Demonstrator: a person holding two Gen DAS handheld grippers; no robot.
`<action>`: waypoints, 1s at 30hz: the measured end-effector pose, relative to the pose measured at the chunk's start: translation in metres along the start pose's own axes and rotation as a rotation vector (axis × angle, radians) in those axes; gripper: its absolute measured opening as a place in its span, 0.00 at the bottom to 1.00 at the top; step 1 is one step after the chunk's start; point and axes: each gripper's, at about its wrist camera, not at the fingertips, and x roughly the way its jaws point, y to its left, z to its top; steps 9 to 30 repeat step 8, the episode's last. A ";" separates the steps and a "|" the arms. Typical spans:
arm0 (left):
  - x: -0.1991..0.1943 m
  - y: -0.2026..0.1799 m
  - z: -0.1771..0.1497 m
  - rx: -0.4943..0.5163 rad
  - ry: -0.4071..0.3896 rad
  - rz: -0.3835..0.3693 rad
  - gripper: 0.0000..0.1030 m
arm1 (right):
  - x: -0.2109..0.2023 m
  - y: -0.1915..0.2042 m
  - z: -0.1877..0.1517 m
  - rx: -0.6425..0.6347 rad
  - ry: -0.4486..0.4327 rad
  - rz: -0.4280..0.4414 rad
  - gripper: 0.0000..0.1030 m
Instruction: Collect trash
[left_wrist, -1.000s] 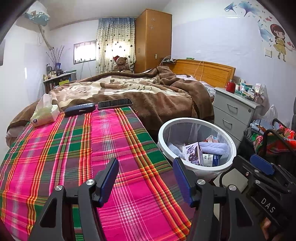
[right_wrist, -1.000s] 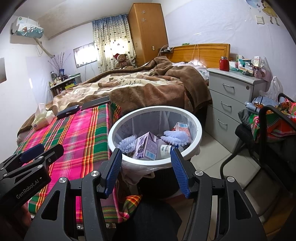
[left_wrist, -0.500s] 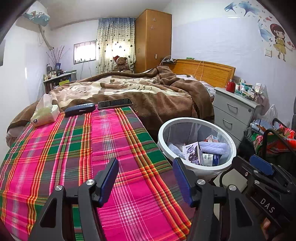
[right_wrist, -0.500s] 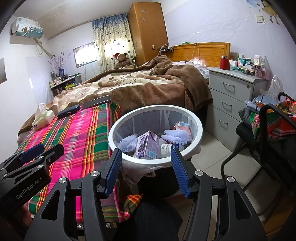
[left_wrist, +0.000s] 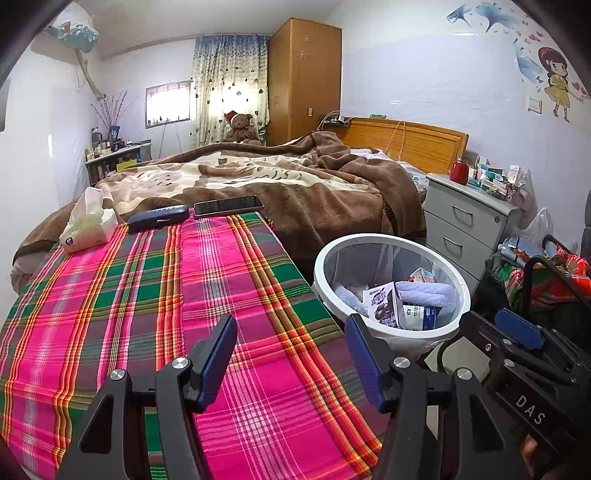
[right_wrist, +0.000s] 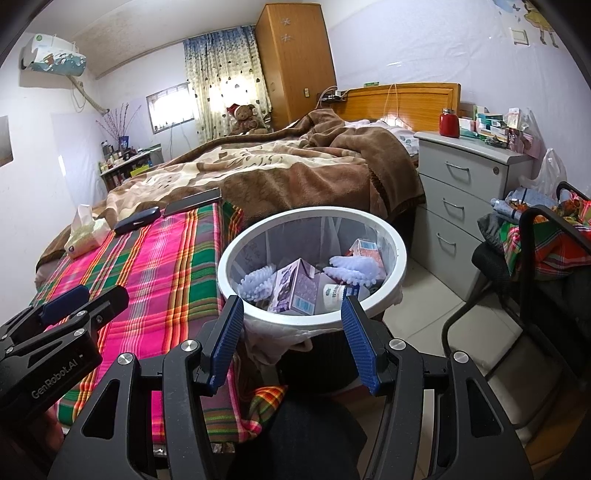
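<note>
A white-rimmed trash bin (right_wrist: 229, 254) with a clear liner stands on the floor beside the bed; it also shows in the left wrist view (left_wrist: 321, 258). Inside lie a purple milk carton (right_wrist: 297, 286), bubbly plastic pieces (right_wrist: 354, 267) and other packaging. My right gripper (right_wrist: 291, 343) is open and empty, just in front of the bin's near rim. My left gripper (left_wrist: 291, 358) is open and empty above the pink plaid cloth (left_wrist: 147, 295) on the bed.
A tissue pack (left_wrist: 88, 225), a dark glasses case (left_wrist: 159, 218) and a phone (left_wrist: 229, 206) lie at the cloth's far edge. A grey nightstand (right_wrist: 465, 184) stands right of the bin. A black chair (right_wrist: 535, 266) with clothes is at the right.
Both grippers stay open and nearly still. The right wrist view has crept slightly back from the bin.
</note>
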 end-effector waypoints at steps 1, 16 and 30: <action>0.000 0.000 0.000 -0.001 0.001 0.001 0.59 | 0.000 0.001 0.000 0.000 0.001 0.000 0.55; 0.001 0.000 -0.001 -0.004 0.004 0.007 0.59 | 0.000 0.000 0.000 0.000 0.001 0.001 0.55; 0.001 0.000 -0.001 -0.004 0.004 0.007 0.59 | 0.000 0.000 0.000 0.000 0.001 0.001 0.55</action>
